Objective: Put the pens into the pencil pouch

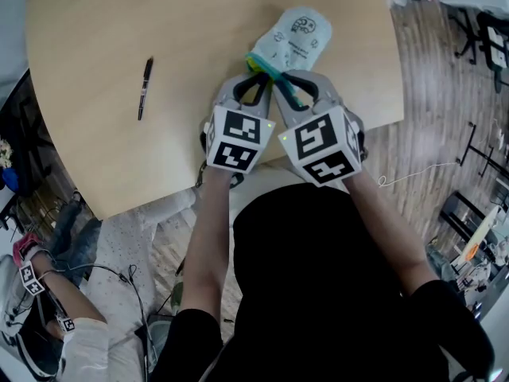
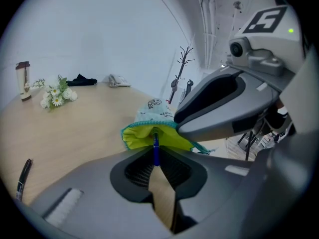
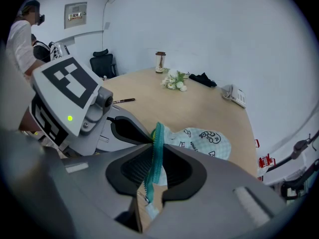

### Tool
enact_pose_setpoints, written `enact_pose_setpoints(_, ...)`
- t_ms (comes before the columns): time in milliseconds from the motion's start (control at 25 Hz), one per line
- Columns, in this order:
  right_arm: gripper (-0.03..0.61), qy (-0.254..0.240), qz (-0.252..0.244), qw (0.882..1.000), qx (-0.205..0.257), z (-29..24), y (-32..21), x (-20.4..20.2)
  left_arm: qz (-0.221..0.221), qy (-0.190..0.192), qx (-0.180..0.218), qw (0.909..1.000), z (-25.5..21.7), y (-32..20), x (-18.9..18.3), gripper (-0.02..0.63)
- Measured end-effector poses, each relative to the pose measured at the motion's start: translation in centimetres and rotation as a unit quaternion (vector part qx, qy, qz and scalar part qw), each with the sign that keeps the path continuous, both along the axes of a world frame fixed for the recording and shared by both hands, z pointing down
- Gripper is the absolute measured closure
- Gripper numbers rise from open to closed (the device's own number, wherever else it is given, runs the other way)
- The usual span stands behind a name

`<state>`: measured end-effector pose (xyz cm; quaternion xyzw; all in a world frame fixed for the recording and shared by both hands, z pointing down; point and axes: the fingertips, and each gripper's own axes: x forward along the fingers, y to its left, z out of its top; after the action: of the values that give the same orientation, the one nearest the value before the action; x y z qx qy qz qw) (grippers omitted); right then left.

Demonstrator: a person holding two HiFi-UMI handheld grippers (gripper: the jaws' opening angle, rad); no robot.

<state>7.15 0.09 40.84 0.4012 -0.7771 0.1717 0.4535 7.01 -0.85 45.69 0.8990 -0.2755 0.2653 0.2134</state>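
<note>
A pale blue patterned pencil pouch (image 1: 296, 40) lies near the table's front edge, its mouth toward me. In the left gripper view the mouth (image 2: 149, 135) gapes and shows its yellow lining. My left gripper (image 2: 155, 159) is shut on a blue pen (image 2: 156, 152) whose tip reaches into that mouth. My right gripper (image 3: 155, 156) is shut on the pouch's teal zipper edge (image 3: 158, 143) and holds it up. Both grippers meet at the pouch mouth in the head view, left (image 1: 254, 73) and right (image 1: 292, 83). A black pen (image 1: 145, 87) lies alone on the table to the left.
The round wooden table (image 1: 95, 134) carries white flowers (image 2: 56, 94), a small upright object (image 2: 23, 79), a black item (image 2: 82, 79) and a phone (image 2: 118, 81) at its far side. A person's arm and shoes (image 1: 48, 325) are on the floor at lower left.
</note>
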Motion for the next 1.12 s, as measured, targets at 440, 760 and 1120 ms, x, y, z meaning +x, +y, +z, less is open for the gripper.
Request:
enact_pose_setpoints(440, 0.506, -0.001, -0.004, 1.0, 0.0, 0.2, 0.2, -0.2, -0.006, 0.016, -0.011, 0.9998, 0.1, -0.6, 0.5, 0.58)
enact_pose_setpoints(760, 0.505, 0.002, -0.004, 1.0, -0.005, 0.4, -2.4, -0.8, -0.018, 0.032, -0.03, 0.9989, 0.3, -3.8, 0.0, 0.578)
enact_pose_setpoints(1120, 0.505, 0.004, -0.007, 1.0, 0.001, 0.0, 0.7, -0.3, -0.035, 0.044, -0.036, 0.9978, 0.0, -0.5, 0.0, 0.52)
